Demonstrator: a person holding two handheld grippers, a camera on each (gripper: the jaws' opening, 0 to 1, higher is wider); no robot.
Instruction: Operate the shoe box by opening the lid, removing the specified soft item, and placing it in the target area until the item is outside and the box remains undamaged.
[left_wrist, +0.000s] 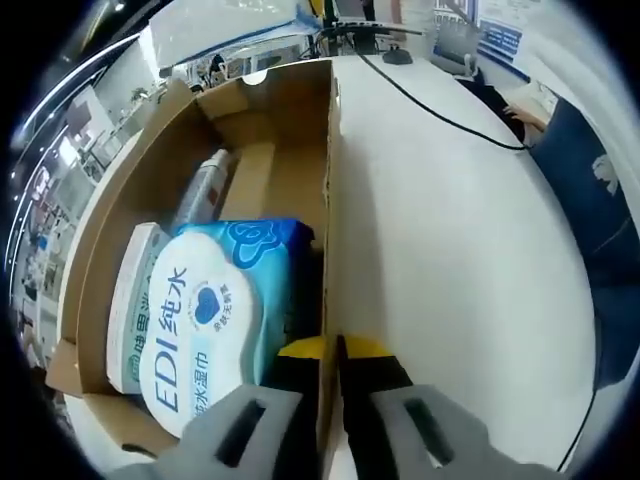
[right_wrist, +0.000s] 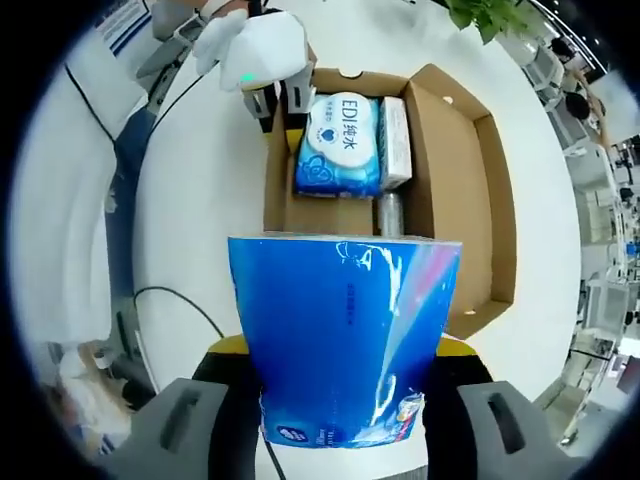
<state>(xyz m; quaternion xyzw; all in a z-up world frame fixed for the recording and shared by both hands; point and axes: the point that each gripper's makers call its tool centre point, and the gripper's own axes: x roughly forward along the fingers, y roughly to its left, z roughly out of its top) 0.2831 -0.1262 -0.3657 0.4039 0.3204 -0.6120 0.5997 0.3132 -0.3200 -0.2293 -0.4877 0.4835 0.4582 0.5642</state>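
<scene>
Cardboard shoe box (right_wrist: 455, 180) lies open on the white table (right_wrist: 200, 200), lid flap folded out to one side. Right gripper (right_wrist: 340, 400) is closed on a glossy blue soft pack (right_wrist: 345, 335), jaws pressing its two sides; the pack is lifted above the box's near end and is clear of the box interior. Inside the box: a blue-and-white wet-wipe pack (right_wrist: 340, 140) printed "EDI", a white packet (right_wrist: 395, 140) just beside it, and a silvery cylindrical item (right_wrist: 390, 212) further along the floor, possibly a can or bottle, too blurred to tell.

Left gripper (left_wrist: 330, 390) clamps the box side wall (left_wrist: 328, 200), one jaw inside, one outside, jaws narrow with the cardboard edge between them. In the right gripper view it sits at the box's far corner. Wet-wipe pack lies just beside its inner jaw. Black cable (left_wrist: 440, 115) runs across the table. Box walls look intact.
</scene>
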